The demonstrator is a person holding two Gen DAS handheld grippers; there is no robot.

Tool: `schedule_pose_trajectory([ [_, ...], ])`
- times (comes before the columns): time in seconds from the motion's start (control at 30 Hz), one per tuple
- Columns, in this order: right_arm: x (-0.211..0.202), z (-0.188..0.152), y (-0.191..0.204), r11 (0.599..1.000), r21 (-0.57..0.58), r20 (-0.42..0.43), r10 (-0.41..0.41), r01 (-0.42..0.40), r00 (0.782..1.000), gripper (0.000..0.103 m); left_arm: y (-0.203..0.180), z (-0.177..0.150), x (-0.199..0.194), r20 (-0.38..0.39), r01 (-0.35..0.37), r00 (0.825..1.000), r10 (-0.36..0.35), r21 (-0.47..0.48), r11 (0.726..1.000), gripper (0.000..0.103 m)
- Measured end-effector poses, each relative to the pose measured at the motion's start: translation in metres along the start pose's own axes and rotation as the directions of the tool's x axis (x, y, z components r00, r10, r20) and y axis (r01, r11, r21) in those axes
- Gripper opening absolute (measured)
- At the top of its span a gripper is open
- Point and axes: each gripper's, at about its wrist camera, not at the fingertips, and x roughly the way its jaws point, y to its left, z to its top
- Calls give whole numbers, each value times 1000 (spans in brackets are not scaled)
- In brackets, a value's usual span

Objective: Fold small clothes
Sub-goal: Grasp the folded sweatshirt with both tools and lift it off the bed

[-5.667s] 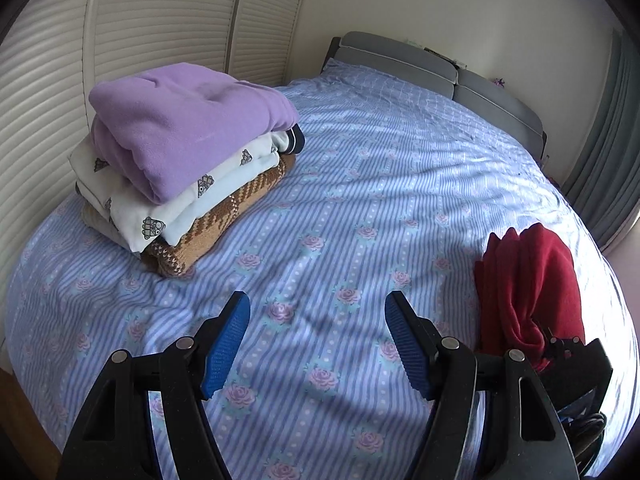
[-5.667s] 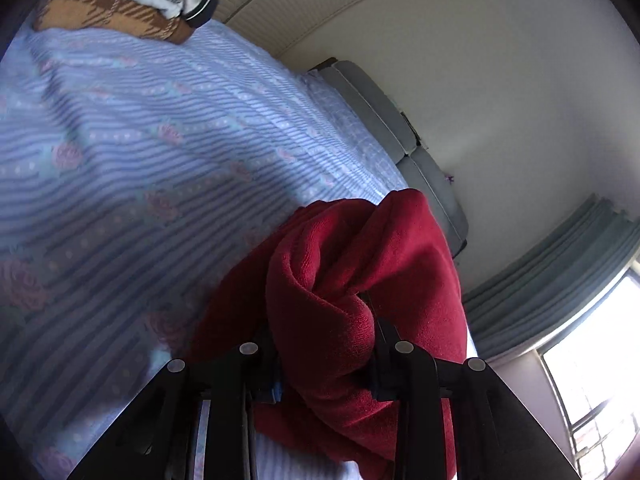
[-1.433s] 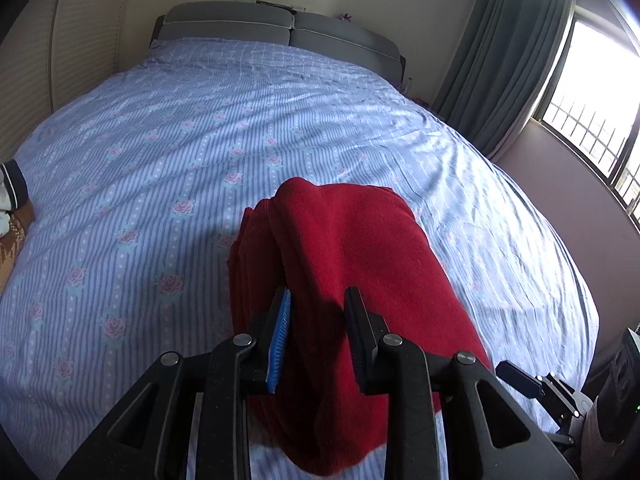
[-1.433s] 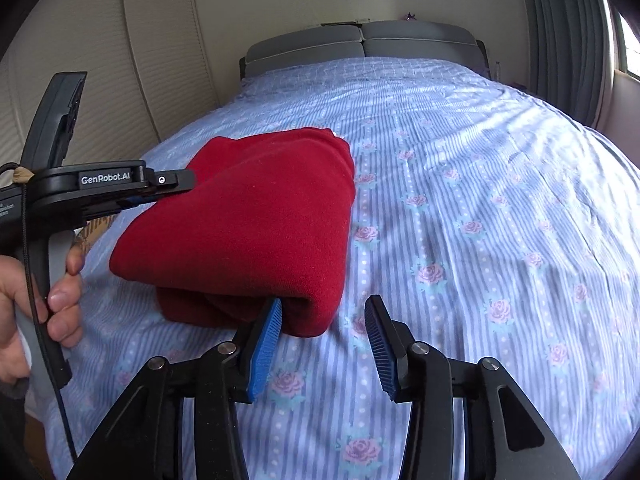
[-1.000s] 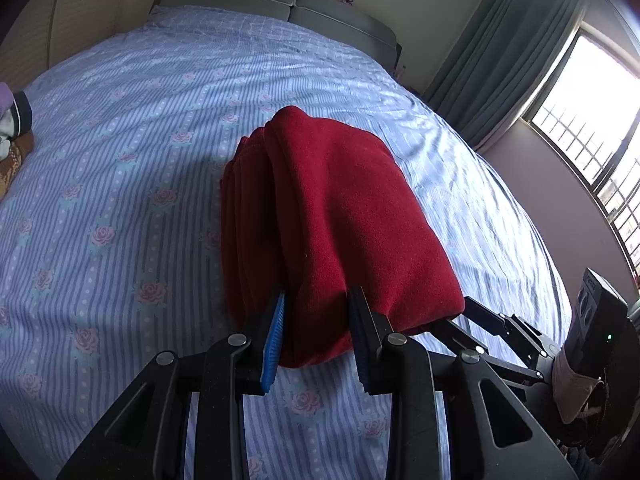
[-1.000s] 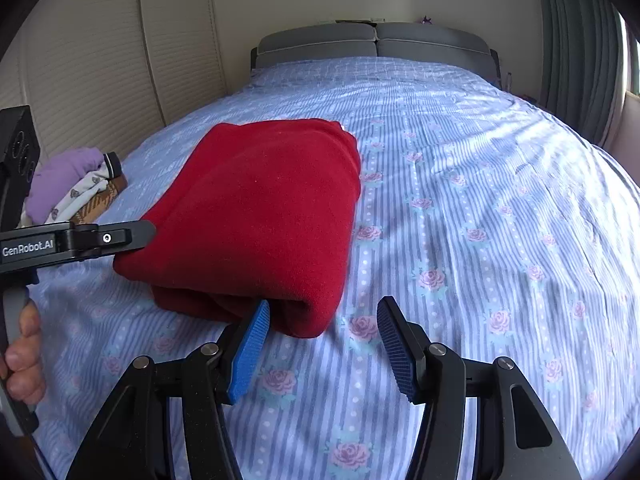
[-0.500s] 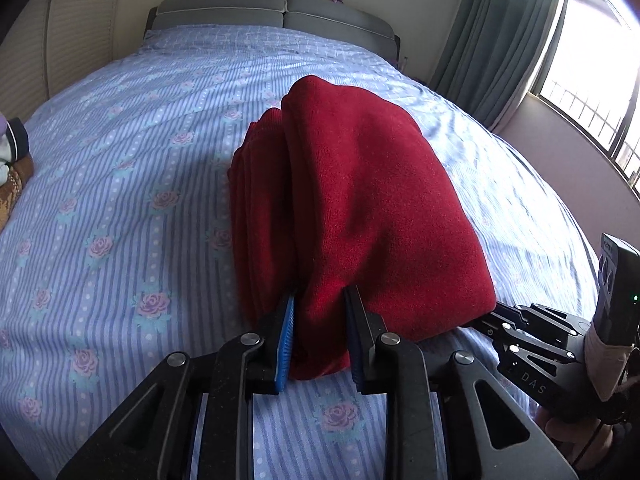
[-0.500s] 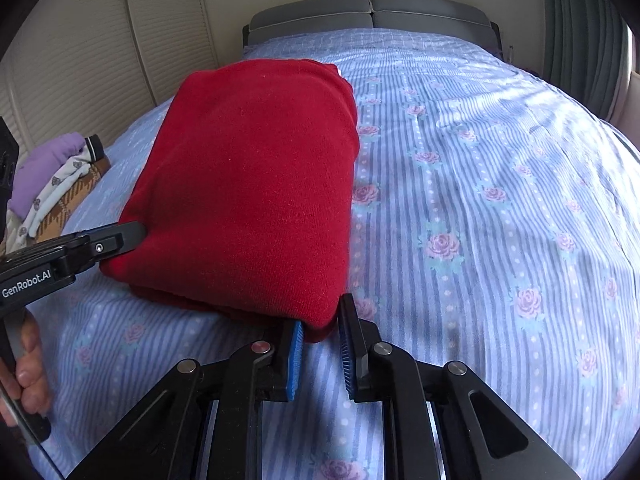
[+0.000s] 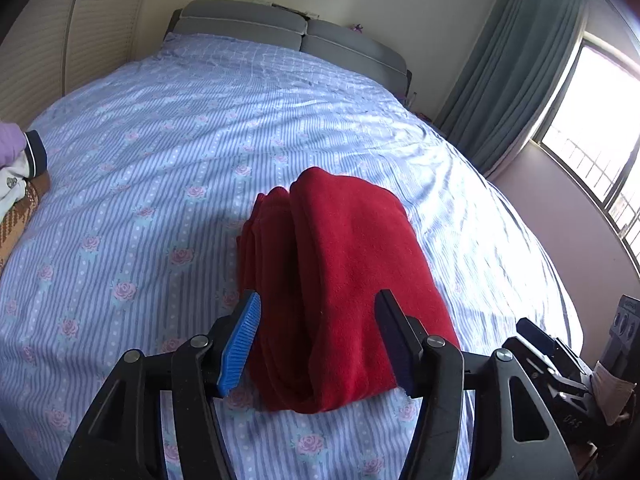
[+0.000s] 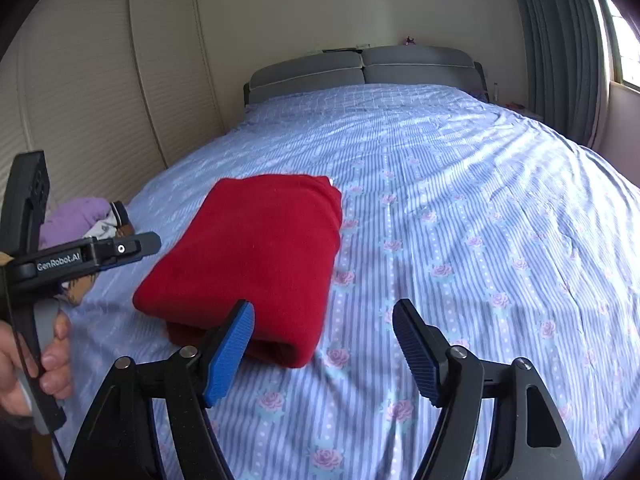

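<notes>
Red garment (image 10: 256,256) lies folded on our bed (image 10: 460,200). Both the left gripper (image 9: 316,336) and right gripper (image 10: 324,344) have just been opening and grip nothing. We should back off straight so no pad snags a layer.

**Readable text: one brand, one partial mark**

"GenRobot.AI", white letters on the black arm of the left gripper (image 10: 132,250), seen from the right wrist view, plain to read

"DAS"-like embossed letters on the black body of the right gripper (image 9: 538,336) in the left wrist view, low right, tilted and dim, reading unsure

Nothing else legible: the sheet (image 10: 460,220) carries only a rose and stripe print, no words
</notes>
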Motion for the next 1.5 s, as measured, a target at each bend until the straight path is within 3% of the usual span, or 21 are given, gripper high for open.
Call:
schedule_pose_trajectory([
  [0.1,9,15,-12,998,60,6,25,-25,1000,87,15,0,16,-46,-4,999,1,-63,998,59],
  [0.3,59,29,-36,982,162,-95,112,-95,989,88,27,-2,40,-75,-4,997,-3,-84,996,71],
  [0.47,102,23,-44,939,287,-173,246,-190,954,88,36,-3,56,-85,20,996,-29,-105,994,77],
  [0.67,131,20,-42,893,358,-180,354,-274,918,91,45,-10,73,-94,66,992,-81,-150,986,83],
  [0.93,169,12,-32,815,452,-194,485,-361,852,100,47,-16,91,-81,110,988,-128,-196,974,86],
  [1.0,174,9,-26,804,458,-189,505,-380,842,100,44,-18,93,-70,116,989,-131,-186,976,83],
  [1.07,178,9,-17,796,456,-190,523,-397,831,99,41,-19,94,-59,142,986,-155,-187,972,63],
  [1.1,181,8,-12,791,458,-193,534,-406,823,91,39,-19,92,-52,129,989,-141,-183,975,61],
  [1.13,184,8,-7,782,465,-190,545,-414,817,90,37,-19,90,-44,125,990,-135,-171,977,56],
  [1.23,178,10,-2,787,457,-164,532,-414,830,80,35,-16,87,-38,130,990,-139,-175,976,46],
  [1.3,174,9,0,784,452,-148,536,-425,831,72,33,-14,84,-43,130,989,-138,-159,979,43],
  [1.5,160,13,1,777,456,-126,539,-435,833,69,25,-9,72,-45,129,990,-137,-144,981,40],
])
